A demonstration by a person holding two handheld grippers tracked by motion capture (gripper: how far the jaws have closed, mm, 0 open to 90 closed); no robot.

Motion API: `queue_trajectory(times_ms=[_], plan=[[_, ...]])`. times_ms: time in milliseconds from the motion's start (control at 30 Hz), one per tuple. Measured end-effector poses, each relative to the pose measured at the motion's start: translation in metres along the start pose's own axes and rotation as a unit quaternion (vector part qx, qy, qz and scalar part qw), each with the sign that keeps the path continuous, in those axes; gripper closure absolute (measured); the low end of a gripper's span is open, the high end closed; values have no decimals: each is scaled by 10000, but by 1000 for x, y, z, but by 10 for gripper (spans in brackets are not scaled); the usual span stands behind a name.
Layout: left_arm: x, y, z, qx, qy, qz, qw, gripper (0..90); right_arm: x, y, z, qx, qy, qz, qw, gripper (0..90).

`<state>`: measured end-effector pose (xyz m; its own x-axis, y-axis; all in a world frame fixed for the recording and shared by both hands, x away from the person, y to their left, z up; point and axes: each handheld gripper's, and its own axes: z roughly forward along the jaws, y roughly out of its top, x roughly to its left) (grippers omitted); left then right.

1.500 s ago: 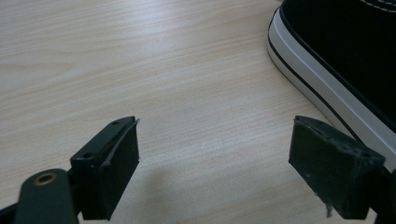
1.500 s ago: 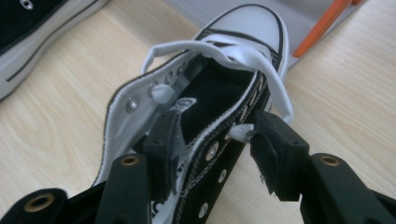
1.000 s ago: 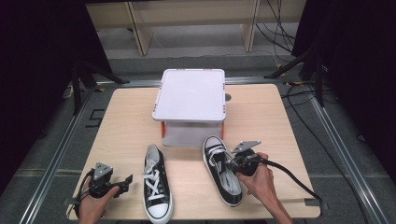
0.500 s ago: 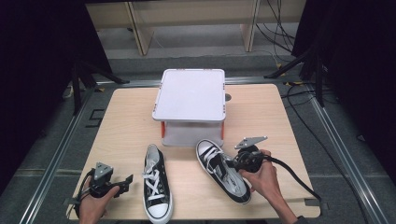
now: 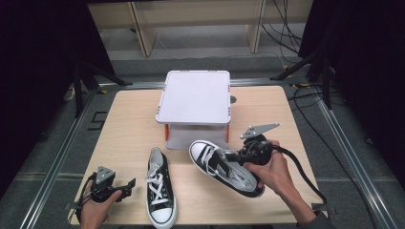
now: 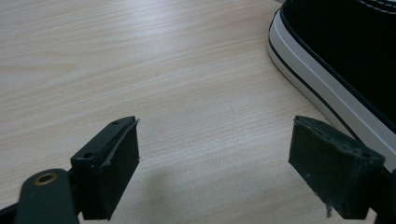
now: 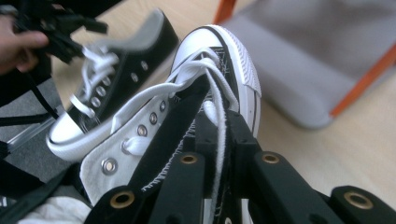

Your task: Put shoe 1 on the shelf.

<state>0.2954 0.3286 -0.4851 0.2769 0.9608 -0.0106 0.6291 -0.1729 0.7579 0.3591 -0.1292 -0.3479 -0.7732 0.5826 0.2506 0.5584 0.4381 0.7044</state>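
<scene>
Two black canvas sneakers with white toes and laces are here. One sneaker (image 5: pixel 159 193) lies flat on the table (image 5: pixel 129 124), toe toward the front edge. My right gripper (image 5: pixel 236 156) is shut on the other sneaker (image 5: pixel 217 164) at its laced upper and holds it tilted above the table, toe toward the box. In the right gripper view the jaws (image 7: pixel 212 135) pinch the lace strip of that held sneaker (image 7: pixel 219 51). My left gripper (image 5: pixel 128 183) rests open at the front left, just left of the lying sneaker (image 6: pixel 345 60), with nothing between its pads (image 6: pixel 112 172).
A white lidded box (image 5: pixel 195 98) with orange corner posts stands at the table's back middle, just beyond the held sneaker's toe. Black cables trail from both grippers toward the front edge. Dark stands and metal rails border the table.
The right gripper has lifted its sneaker off the table, and the toe has swung left and up toward the box. The left gripper and the lying sneaker have kept still.
</scene>
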Motion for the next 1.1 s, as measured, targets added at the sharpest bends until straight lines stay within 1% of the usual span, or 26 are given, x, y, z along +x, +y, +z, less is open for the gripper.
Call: queue_trajectory(times_ms=[33,67,133,167,200,233,267,333,367,467,500,533,567,633,700,733,800,833,867,933,967,1000,1033,1100], plan=[[-1,0,0,-48,-38,-65,10000,156,2,6,-2,-24,39,-62,10000,865],[-1,0,0,-73,-44,-86,9999,156,3,12,-3,-98,57,-197,9997,865],[-1,0,0,-45,-38,-59,10000,156,7,23,-5,-113,82,-135,9998,864],[-1,0,0,-59,-34,-73,10000,156,8,28,-5,-143,69,-153,9998,865],[-1,0,0,-54,-35,-69,10000,156,8,34,-6,-183,64,-333,9993,864],[-1,0,0,-55,-33,-69,10000,156,11,39,-6,-168,84,-221,9996,864],[-1,0,0,-54,-25,-69,10000,156,11,45,-6,-186,105,-320,9993,864],[-1,0,0,-33,-15,-67,10000,157,13,56,-6,-242,97,-382,9989,865],[-1,0,-1,-33,-15,-61,10000,156,14,61,-7,-250,91,-338,9991,865],[0,0,0,-4,3,-24,10000,156,15,78,-9,-349,132,-348,9987,865],[0,0,0,-16,-4,-46,10000,156,14,83,-10,-383,135,-358,9985,865],[0,0,0,-13,-4,-42,10000,156,15,87,-11,-382,152,-278,9988,865],[0,0,0,-15,-4,-43,10000,156,13,96,-11,-431,115,-299,9986,865],[-1,0,-1,-21,-10,-47,10000,156,11,106,-10,-438,63,-257,9987,865],[-1,0,0,-54,-40,-70,10000,156,7,117,-9,-472,5,-151,9988,865],[0,0,0,-42,-45,-59,10000,156,5,123,-7,-508,-81,-144,9986,865],[0,0,0,-38,-34,-37,10000,156,1,133,-4,-536,-169,-36,9984,865],[0,0,0,-44,-39,-54,10000,157,-5,147,0,-563,-339,115,9978,865],[0,0,0,-39,-37,-47,10000,157,-5,147,0,-563,-339,115,9978,865],[1,0,0,-42,-41,-33,10000,156,-11,158,5,-636,-528,220,9963,865],[1,0,0,-57,-39,-40,10000,156,-14,163,8,-649,-569,419,9954,865],[0,0,-1,-75,-60,-62,9999,156,-17,169,12,-704,-639,509,9942,865],[0,0,-1,-96,-77,-80,9999,156,-22,174,15,-751,-721,512,9933,865],[0,0,-2,-93,-71,-79,9999,156,-29,183,23,-844,-833,733,9902,865]])
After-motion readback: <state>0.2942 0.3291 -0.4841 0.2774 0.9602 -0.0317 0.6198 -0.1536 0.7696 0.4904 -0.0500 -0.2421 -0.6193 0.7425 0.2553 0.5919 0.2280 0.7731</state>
